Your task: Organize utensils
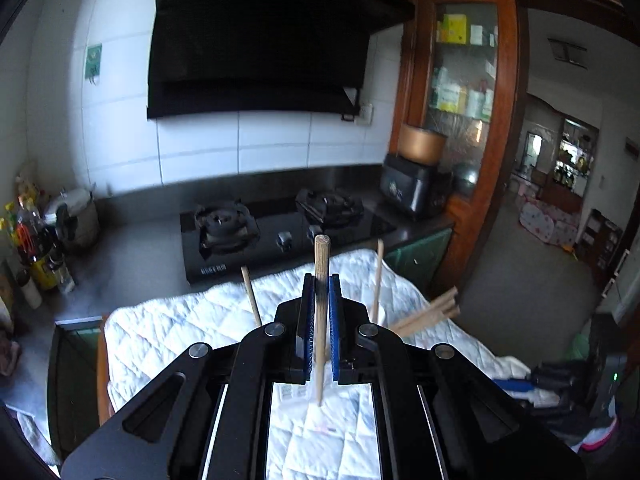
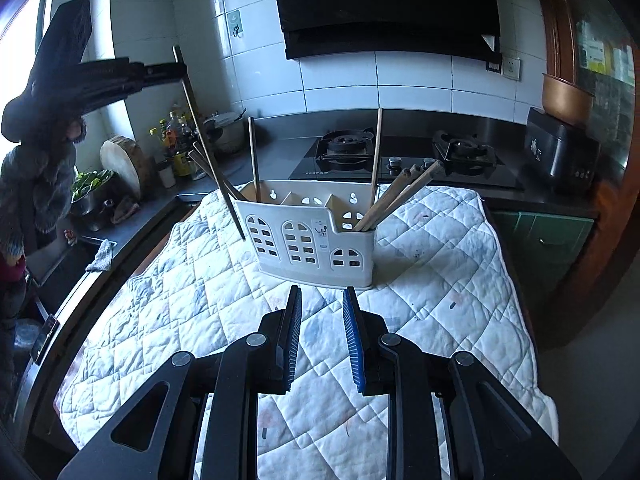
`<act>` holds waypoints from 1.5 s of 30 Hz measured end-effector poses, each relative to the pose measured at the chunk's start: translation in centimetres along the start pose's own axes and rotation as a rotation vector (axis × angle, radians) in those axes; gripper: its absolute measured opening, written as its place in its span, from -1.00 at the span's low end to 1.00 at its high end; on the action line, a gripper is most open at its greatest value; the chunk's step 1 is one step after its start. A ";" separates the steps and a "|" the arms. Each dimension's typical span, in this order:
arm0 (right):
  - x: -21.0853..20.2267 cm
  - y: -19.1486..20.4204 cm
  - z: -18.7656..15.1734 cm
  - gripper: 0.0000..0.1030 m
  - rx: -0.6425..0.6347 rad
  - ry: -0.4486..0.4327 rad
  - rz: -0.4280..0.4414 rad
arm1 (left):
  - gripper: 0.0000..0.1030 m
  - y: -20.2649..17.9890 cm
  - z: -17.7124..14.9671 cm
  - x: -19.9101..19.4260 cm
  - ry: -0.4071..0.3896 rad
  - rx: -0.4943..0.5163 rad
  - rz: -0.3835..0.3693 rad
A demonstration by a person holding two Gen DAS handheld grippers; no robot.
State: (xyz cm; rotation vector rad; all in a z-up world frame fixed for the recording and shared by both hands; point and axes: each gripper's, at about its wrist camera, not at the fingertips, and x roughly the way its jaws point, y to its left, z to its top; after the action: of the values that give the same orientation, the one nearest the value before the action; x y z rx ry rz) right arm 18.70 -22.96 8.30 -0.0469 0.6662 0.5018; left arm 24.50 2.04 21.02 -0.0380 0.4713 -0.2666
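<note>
My left gripper (image 1: 321, 280) is shut on a wooden chopstick (image 1: 320, 344) that stands nearly upright between its blue pads. The right wrist view shows this gripper (image 2: 178, 69) raised at the upper left, its chopstick (image 2: 208, 148) slanting down beside the left end of a white utensil holder (image 2: 304, 236). Inside the holder are two single upright sticks (image 2: 253, 156) (image 2: 376, 152) and a leaning bundle (image 2: 400, 196) on the right. My right gripper (image 2: 322, 294) is open just in front of the holder, with nothing between its fingers. In the left wrist view the holder is hidden.
The holder stands on a white quilted cloth (image 2: 440, 280) over a table. Behind it is a black gas hob (image 2: 400, 156) on a dark counter, with a black appliance (image 2: 560, 152) at right. Bottles (image 2: 176, 136), a round chopping board (image 2: 124, 164) and a sink (image 2: 80, 256) are at left.
</note>
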 end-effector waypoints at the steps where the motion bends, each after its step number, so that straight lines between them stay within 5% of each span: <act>1: 0.1 -0.1 0.0 -0.59 0.001 0.001 -0.001 | -0.90 -0.1 0.5 -0.2 -0.017 -0.005 0.006; 8: 0.7 -0.8 -0.5 -0.59 0.013 0.013 -0.001 | -0.90 -0.1 2.4 0.7 -0.116 -0.001 0.094; 23: 1.9 -0.1 -2.1 -0.56 0.009 0.028 -0.006 | -0.88 0.9 -1.7 5.0 -0.006 -0.052 0.039; 32: 0.9 1.3 -2.9 -0.46 -0.009 -0.008 -0.035 | -0.83 0.5 -4.3 3.4 -0.002 -0.067 0.019; 33: 0.7 1.4 -3.0 -0.45 -0.004 -0.013 -0.031 | -0.81 0.4 -4.5 3.1 -0.003 -0.067 0.019; 35: 0.4 1.7 -3.3 -0.44 0.004 -0.021 -0.026 | -0.33 0.1 -5.0 2.4 -0.008 -0.069 0.030; 36: 0.2 1.9 -3.4 -0.40 0.002 -0.029 -0.032 | -0.25 -0.1 -5.3 1.9 -0.015 -0.069 0.035; 45: -1.7 3.8 -5.1 -0.02 -0.043 -0.088 -0.133 | 0.04 -2.0 -9.5 -2.2 -0.028 -0.074 0.061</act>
State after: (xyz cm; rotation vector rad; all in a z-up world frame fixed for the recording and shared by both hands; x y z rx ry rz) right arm 12.83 -21.36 5.69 -0.1085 0.5623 0.3880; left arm 17.83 0.94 13.71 -0.0994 0.4540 -0.1881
